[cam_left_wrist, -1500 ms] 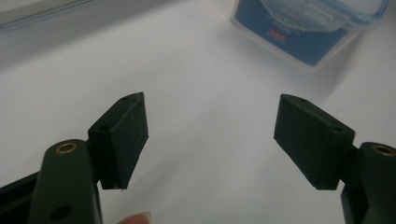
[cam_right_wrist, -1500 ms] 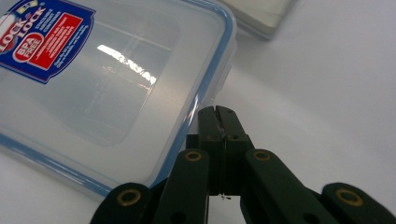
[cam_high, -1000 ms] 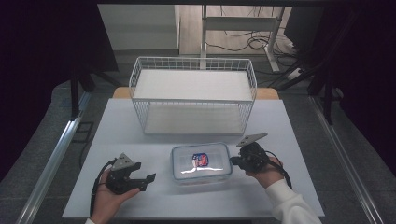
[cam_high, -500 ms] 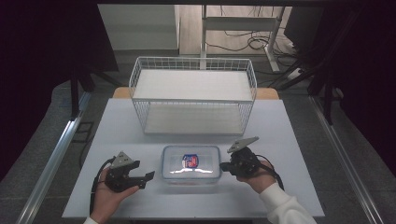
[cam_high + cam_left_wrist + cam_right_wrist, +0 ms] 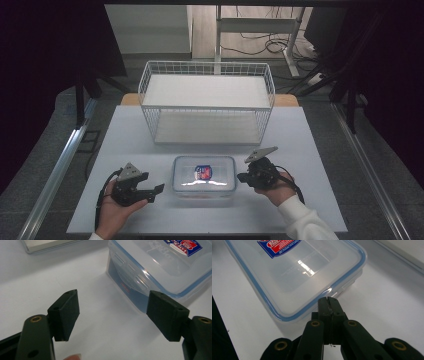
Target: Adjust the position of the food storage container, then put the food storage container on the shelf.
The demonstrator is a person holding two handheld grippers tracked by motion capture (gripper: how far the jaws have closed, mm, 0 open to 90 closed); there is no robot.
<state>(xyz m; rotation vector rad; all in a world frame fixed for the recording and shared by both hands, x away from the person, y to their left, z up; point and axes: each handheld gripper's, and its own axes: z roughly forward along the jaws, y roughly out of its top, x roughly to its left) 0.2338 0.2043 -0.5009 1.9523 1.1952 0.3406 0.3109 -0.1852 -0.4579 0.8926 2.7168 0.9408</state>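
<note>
Lying between both claws: lidded container [image 5: 204,175], right claw [image 5: 242,176] touching.

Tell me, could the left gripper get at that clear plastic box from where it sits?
Probably yes. The left gripper has open jaws pointing at the lidded plastic container, with bare white table between them. The right gripper, jaws shut, sits at the far side.

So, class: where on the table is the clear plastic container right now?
In the high view the container sits near the table's front edge, between the left gripper and right gripper, in front of the wire basket.
</note>
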